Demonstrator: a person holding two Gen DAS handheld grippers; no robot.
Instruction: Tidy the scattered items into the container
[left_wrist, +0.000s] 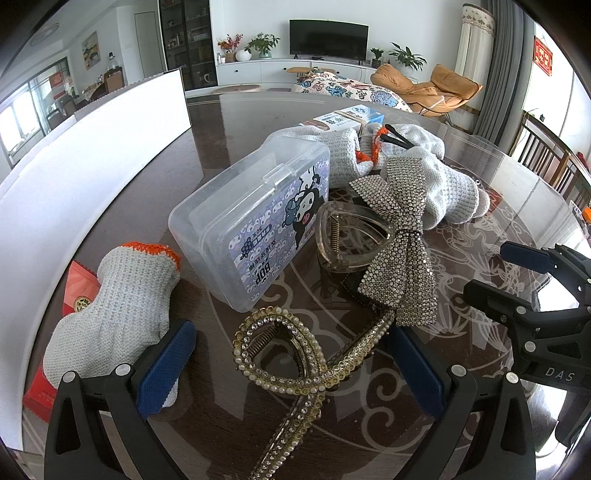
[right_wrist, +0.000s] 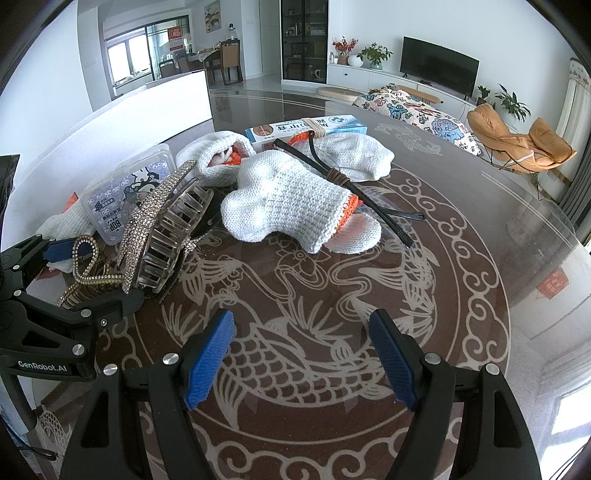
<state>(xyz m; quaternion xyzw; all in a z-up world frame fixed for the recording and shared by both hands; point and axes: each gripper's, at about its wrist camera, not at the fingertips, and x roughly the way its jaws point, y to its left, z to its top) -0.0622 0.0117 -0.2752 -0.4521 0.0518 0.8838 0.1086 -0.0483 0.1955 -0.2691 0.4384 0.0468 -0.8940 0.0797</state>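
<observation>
My left gripper is open, its fingers on either side of a gold pearl-studded hair clip lying on the table. Behind it lie a clear plastic box with a cartoon label, a clear claw clip, a rhinestone bow clip and a white knit glove with orange cuff. My right gripper is open and empty above bare table. Ahead of it lie white gloves, a black hair band and a blue-white carton. The white container's wall stands at left.
A red packet lies under the near glove by the container wall. More gloves pile behind the bow. The right gripper shows in the left wrist view. The table has a glass top with a fish pattern.
</observation>
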